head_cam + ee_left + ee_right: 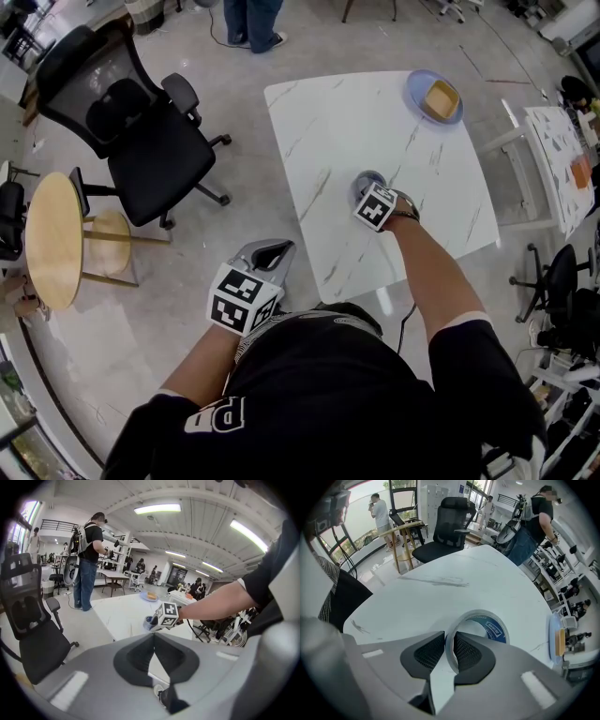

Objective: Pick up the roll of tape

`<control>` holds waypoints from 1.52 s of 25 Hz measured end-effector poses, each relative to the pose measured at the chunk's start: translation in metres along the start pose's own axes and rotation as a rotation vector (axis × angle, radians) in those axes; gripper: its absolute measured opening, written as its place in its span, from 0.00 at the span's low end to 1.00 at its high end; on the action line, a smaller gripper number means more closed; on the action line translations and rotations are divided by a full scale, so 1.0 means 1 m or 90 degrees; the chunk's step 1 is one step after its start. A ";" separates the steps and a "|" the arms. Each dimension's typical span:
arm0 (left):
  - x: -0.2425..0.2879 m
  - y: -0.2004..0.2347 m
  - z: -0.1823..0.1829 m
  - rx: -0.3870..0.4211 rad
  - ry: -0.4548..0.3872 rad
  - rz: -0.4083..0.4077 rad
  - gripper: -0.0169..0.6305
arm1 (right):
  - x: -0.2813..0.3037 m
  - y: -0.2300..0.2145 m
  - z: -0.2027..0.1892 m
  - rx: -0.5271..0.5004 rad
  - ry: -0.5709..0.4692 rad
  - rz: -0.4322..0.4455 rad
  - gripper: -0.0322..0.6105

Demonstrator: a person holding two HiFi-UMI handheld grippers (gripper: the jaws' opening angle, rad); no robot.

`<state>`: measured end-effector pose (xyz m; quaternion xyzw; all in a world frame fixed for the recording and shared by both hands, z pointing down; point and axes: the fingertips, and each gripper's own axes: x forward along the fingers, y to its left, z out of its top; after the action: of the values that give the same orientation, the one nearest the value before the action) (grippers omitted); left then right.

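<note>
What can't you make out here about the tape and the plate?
The tape: head view, the right gripper's cube covers most of it.
Whether the tape is off the table: right gripper view, the gripper's body hides its underside.
Label print: right gripper view, too small.
What's on the plate: head view, too small; right gripper view, edge-on at the border.

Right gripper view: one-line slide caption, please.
Right tongs clamp the near wall of the tape roll; white table behind.
</note>
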<state>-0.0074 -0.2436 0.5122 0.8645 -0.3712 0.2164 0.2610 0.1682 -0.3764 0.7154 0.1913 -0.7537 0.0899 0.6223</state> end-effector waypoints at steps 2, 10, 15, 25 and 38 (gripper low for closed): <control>0.002 -0.002 0.002 0.003 0.001 -0.005 0.12 | -0.001 0.000 0.000 0.002 -0.002 -0.002 0.14; 0.006 -0.005 0.009 0.019 0.003 -0.020 0.12 | -0.015 0.011 0.005 0.034 -0.053 -0.007 0.13; 0.011 -0.011 0.012 0.038 0.005 -0.036 0.12 | -0.027 0.021 0.000 0.066 -0.078 -0.015 0.12; 0.022 -0.027 0.019 0.041 0.009 -0.087 0.12 | -0.075 0.044 -0.004 0.145 -0.173 -0.055 0.12; 0.036 -0.058 0.035 0.110 -0.005 -0.139 0.12 | -0.181 0.076 -0.002 0.302 -0.368 -0.110 0.12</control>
<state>0.0651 -0.2498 0.4890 0.9199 -0.2556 0.2143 0.2062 0.1674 -0.2750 0.5476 0.4105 -0.8375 0.1510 0.3277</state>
